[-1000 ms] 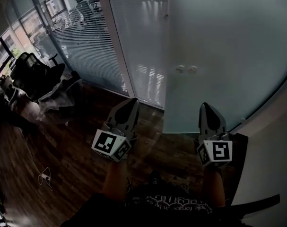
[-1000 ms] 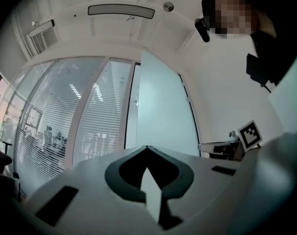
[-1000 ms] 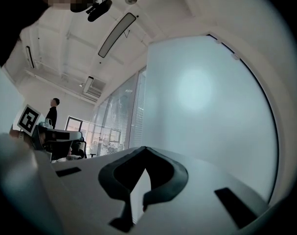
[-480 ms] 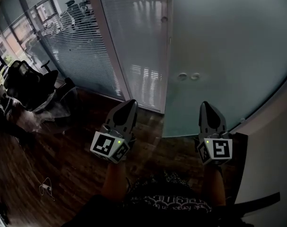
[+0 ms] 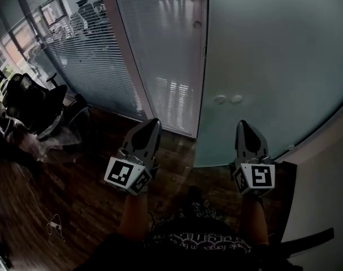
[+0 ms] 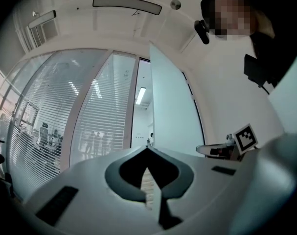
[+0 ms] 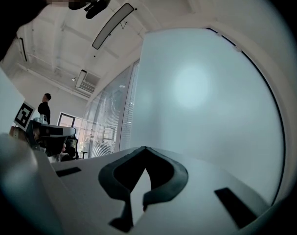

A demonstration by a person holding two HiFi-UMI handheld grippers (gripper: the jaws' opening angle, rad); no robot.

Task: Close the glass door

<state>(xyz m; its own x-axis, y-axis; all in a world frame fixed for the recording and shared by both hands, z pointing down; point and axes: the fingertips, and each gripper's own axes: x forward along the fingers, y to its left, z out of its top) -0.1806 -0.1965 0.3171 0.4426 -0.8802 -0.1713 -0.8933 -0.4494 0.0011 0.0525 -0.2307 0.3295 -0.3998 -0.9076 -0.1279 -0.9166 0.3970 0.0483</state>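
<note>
Left tongs (image 5: 152,122) and right tongs (image 5: 243,124) are staying shut and empty while nearing the frosted glass door (image 5: 273,55), which is looming larger ahead of the right one. It is apparently standing open and untouched, so the push is still pending.

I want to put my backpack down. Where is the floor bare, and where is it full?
Bare wood floor lies between the left claw and the right claw, up to the bottom edge of the glass door. The left side is crowded: a black chair, and a white cable on the floor.
</note>
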